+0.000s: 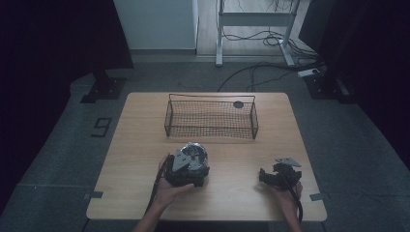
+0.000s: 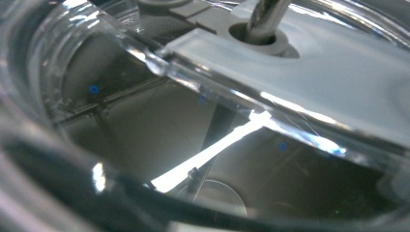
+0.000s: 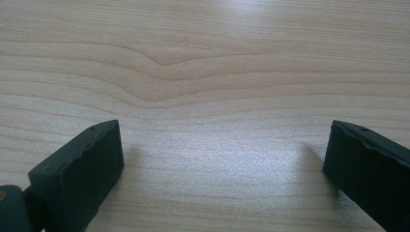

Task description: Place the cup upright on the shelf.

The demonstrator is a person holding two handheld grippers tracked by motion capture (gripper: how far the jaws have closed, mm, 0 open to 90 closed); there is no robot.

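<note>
Left tool [image 1: 193, 170] against glass container [image 1: 199, 153]; wire basket [image 1: 211, 117] beyond.

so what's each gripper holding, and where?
Left gripper: at the clear glass container; hold point cannot be told. Right gripper: nothing, jaws open over the table.

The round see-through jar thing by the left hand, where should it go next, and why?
Probably lift the clear round lidded container and carry it toward the black wire mesh basket. The left gripper sits right against it, its camera pressed to the clear wall, and the basket waits just beyond. The right gripper rests open on the wooden table.
</note>
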